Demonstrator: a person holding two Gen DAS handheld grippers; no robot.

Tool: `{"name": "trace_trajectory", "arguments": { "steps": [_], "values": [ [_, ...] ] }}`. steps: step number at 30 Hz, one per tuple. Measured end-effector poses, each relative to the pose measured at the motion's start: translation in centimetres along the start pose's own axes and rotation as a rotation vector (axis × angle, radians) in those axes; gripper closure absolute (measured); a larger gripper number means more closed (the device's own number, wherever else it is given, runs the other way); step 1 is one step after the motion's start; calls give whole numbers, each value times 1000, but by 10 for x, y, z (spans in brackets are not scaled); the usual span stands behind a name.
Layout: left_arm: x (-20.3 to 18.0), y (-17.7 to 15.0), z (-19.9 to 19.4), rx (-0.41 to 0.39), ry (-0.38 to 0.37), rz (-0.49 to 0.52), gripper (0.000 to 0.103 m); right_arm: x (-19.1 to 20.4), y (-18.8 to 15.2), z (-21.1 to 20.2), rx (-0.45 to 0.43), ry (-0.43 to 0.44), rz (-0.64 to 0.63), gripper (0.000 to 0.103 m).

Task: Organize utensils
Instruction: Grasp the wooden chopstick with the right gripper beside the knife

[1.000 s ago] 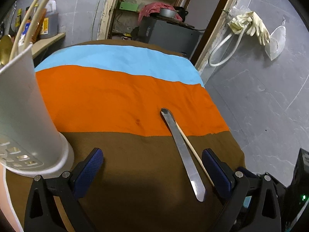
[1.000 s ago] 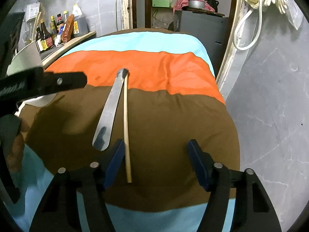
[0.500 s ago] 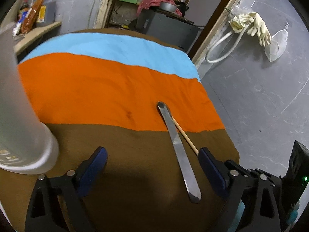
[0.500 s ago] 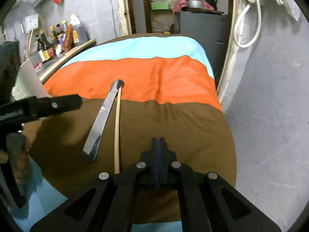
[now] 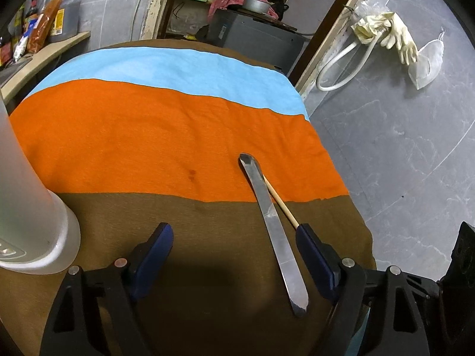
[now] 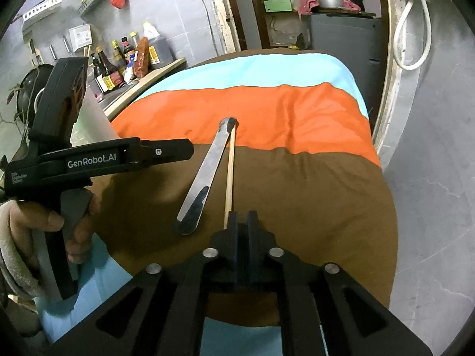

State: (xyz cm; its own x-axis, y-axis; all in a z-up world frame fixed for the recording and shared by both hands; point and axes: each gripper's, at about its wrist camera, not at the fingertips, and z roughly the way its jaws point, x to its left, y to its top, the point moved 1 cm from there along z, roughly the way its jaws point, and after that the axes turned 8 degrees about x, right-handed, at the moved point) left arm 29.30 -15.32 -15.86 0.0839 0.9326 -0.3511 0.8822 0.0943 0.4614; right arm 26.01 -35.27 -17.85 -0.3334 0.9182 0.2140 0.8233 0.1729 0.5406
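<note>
Since a second ago the right tongs point(image 6: 244, 222) have snapped from apart to nearly together beside the thin pale wooden chopstick point(image 6: 229, 175)'s near end; whether they pinch it I cannot tell, and they are easing open slightly. The left tongs point(image 5: 234, 255) are narrowing, empty. The chopstick is light, stiff and rolls easily; its near end suits a grip. It lies on the striped cloth-covered desk point(image 5: 166, 136), touching the flat steel knife point(image 5: 271, 216), which crowds it. The tall white plastic holder point(image 5: 26, 204) stands well left.
</note>
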Motion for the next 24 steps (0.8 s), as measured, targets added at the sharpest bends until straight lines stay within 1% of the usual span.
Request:
{"name": "trace_trajectory", "arguments": {
  "steps": [2,5,8,10,13,16,18,19,20,22,24],
  "values": [
    [1,0,-1,0,0,1,21,2,1,0,0,3,-5,86],
    [1,1,-1,1,1,2,22,5,2,-1,-9,-1,-15,86],
    [2,1,-1,1,2,-1,25,5,6,-2,-17,7,-20,85],
    [2,1,-1,-1,2,-5,29,6,8,0,-11,11,-28,85],
    [3,3,-1,-2,1,-11,29,10,11,8,12,16,-48,85],
    [4,4,-1,-2,0,-16,29,16,12,16,42,-13,-76,85],
    [5,5,0,-2,-2,-18,29,20,14,19,43,-54,-101,85],
    [5,5,0,-1,-2,-19,29,22,16,19,45,-70,-108,86],
    [4,6,1,-1,-4,-20,29,23,17,19,45,-93,-112,92],
    [4,7,2,-1,-8,-20,31,19,19,17,45,-113,-94,98],
    [2,7,3,3,-14,-15,36,12,20,13,40,-122,-56,98]
  ]
}}
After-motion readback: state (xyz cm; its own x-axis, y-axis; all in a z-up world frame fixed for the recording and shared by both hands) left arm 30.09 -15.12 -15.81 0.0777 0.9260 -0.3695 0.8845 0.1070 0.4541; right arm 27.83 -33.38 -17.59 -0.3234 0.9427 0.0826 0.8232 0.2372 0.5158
